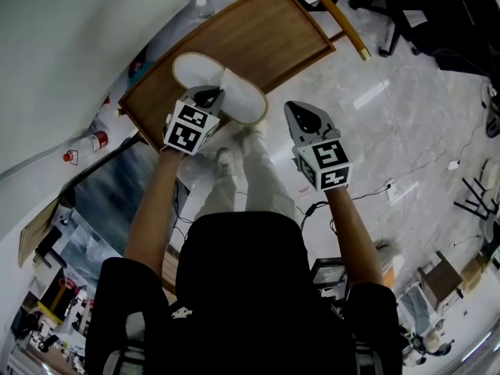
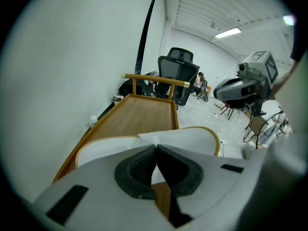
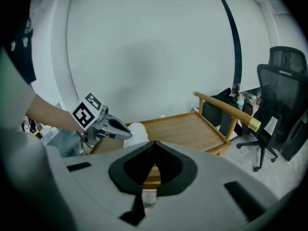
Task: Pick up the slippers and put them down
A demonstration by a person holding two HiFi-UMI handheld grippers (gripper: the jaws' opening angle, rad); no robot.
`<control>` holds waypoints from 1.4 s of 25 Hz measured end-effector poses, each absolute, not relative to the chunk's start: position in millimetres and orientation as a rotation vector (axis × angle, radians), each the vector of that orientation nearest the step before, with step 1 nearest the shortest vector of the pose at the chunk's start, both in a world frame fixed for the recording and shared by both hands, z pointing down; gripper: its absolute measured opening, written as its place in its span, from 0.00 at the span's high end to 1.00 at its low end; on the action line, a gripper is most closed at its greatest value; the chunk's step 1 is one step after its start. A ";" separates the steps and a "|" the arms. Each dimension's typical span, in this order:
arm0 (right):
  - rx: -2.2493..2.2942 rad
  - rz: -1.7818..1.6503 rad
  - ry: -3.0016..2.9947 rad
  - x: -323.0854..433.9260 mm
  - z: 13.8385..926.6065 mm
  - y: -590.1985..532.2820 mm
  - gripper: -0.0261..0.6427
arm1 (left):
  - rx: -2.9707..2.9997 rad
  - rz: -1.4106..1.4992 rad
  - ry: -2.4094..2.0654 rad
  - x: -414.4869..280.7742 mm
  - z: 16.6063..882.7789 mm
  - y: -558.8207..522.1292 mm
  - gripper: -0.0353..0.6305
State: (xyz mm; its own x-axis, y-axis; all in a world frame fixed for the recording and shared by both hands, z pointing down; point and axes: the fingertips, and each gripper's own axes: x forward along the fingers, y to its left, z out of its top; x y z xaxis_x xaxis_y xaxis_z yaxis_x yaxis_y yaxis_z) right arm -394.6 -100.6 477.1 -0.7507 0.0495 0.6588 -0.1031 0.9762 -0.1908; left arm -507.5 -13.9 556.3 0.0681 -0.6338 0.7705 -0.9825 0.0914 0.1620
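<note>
Slipper: white, flat cloth slipper with a tan-edged sole (image 1: 234, 100), held over the near left end of the rimmed wooden tray (image 1: 269, 33).
Left gripper (image 1: 209, 97): pads pinched together on the slipper's thin white upper band.
Right gripper (image 1: 301, 116): jaws closed on nothing, off to the right.
Handling: probably light, soft and floppy, not fragile.
Hold: the band at mid-length balances it, but thin cloth may slip.

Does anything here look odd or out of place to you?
A single white slipper hangs over the wooden platform's edge, pinched in the shut left gripper; no second slipper shows. The right gripper is shut on nothing. A bottle seems to lie on its side by the wall.
</note>
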 end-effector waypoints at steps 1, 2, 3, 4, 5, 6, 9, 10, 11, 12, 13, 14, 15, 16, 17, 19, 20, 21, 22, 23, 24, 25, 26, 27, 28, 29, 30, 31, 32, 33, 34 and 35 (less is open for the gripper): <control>0.047 0.271 -2.420 -394.5 473.3 -99.4 0.97 | 1.626 0.605 -1.646 -505.6 553.0 -11.9 0.93; 0.057 0.259 -2.441 -395.3 468.3 -98.4 0.97 | 1.631 0.604 -1.650 -504.1 549.7 -9.8 0.93; 0.065 0.247 -2.457 -395.1 463.6 -96.8 0.97 | 1.635 0.603 -1.656 -502.7 546.1 -7.3 0.93; 0.071 0.239 -2.461 -393.1 460.0 -94.8 0.97 | 1.638 0.601 -1.662 -501.2 542.1 -4.5 0.93; 0.077 0.234 -2.460 -390.3 457.0 -92.6 0.97 | 1.641 0.599 -1.668 -499.5 537.9 -1.4 0.93; 0.085 0.231 -2.463 -388.1 453.5 -90.6 0.97 | 1.642 0.595 -1.673 -497.7 533.6 1.9 0.93; 0.111 0.221 -2.490 -384.5 441.3 -84.2 0.97 | 1.651 0.581 -1.694 -492.3 519.6 10.7 0.93; 0.117 0.217 -2.495 -382.9 437.7 -81.5 0.97 | 1.655 0.578 -1.702 -490.5 515.1 13.2 0.93; 0.121 0.214 -2.497 -380.8 434.5 -78.6 0.97 | 1.658 0.577 -1.710 -488.9 510.9 15.8 0.93; 0.125 0.210 -2.499 -378.8 431.2 -75.6 0.97 | 1.659 0.576 -1.718 -487.4 506.9 18.6 0.93; 0.129 0.206 -2.502 -376.8 428.0 -72.7 0.97 | 1.660 0.574 -1.727 -486.3 502.8 21.6 0.93; 0.134 0.201 -2.505 -375.1 424.6 -70.0 0.97 | 1.662 0.571 -1.737 -485.2 498.6 24.6 0.93; 0.138 0.196 -2.509 -373.1 421.2 -67.1 0.97 | 1.664 0.568 -1.747 -483.9 493.9 27.7 0.93; 0.140 0.190 -2.510 -370.6 418.4 -63.9 0.97 | 1.667 0.565 -1.757 -482.2 488.9 31.0 0.93; 0.144 0.183 -2.513 -368.3 415.2 -60.6 0.97 | 1.671 0.561 -1.766 -480.1 483.5 34.6 0.93; 0.157 0.170 -2.536 -365.8 406.6 -54.0 0.97 | 1.680 0.559 -1.783 -474.8 472.5 43.1 0.93; 0.165 0.165 -2.550 -364.7 401.8 -50.5 0.97 | 1.686 0.560 -1.792 -471.8 467.1 47.5 0.93; 0.173 0.162 -2.562 -363.3 397.5 -46.8 0.97 | 1.694 0.565 -1.802 -469.0 461.9 51.9 0.93; 0.178 0.159 -2.565 -360.9 394.7 -42.7 0.97 | 1.703 0.575 -1.815 -466.8 456.9 56.1 0.93; 0.181 0.156 -2.558 -357.3 393.9 -38.0 0.97 | 1.713 0.586 -1.829 -465.0 452.1 60.1 0.93; 0.181 0.153 -2.544 -352.8 394.2 -32.8 0.97 | 1.722 0.591 -1.839 -462.9 447.1 64.0 0.93; 0.182 0.150 -2.535 -348.7 393.8 -27.4 0.97 | 1.730 0.588 -1.843 -459.9 442.1 67.8 0.93; 0.184 0.145 -2.537 -345.6 391.6 -21.9 0.97 | 1.735 0.577 -1.841 -455.9 437.3 71.8 0.93; 0.187 0.139 -2.546 -343.0 388.3 -16.5 0.97 | 1.739 0.564 -1.837 -451.5 432.8 75.9 0.93; 0.192 0.132 -2.557 -340.7 384.7 -11.3 0.97 | 1.744 0.555 -1.834 -447.7 428.7 79.9 0.93; 0.197 0.125 -2.564 -338.1 382.3 -6.2 0.97 | 1.751 0.553 -1.836 -444.9 425.2 83.8 0.93; 0.200 0.119 -2.561 -334.5 382.0 -1.0 0.97 | 1.760 0.553 -1.839 -443.0 422.1 87.6 0.93; 0.203 0.114 -2.555 -330.5 382.6 4.2 0.97 | 1.769 0.552 -1.844 -441.2 419.4 91.5 0.93; 0.208 0.110 -2.551 -326.8 383.1 9.3 0.97 | 1.778 0.550 -1.848 -439.3 416.5 95.7 0.93; 0.215 0.106 -2.550 -323.1 383.1 14.3 0.97 | 1.787 0.547 -1.852 -437.1 413.7 99.8 0.93; 0.223 0.104 -2.552 -319.6 382.3 18.8 0.97 | 1.797 0.544 -1.855 -434.5 411.1 103.4 0.93; 0.234 0.102 -2.558 -316.2 380.6 22.3 0.97 | 1.808 0.541 -1.857 -431.6 408.7 106.3 0.93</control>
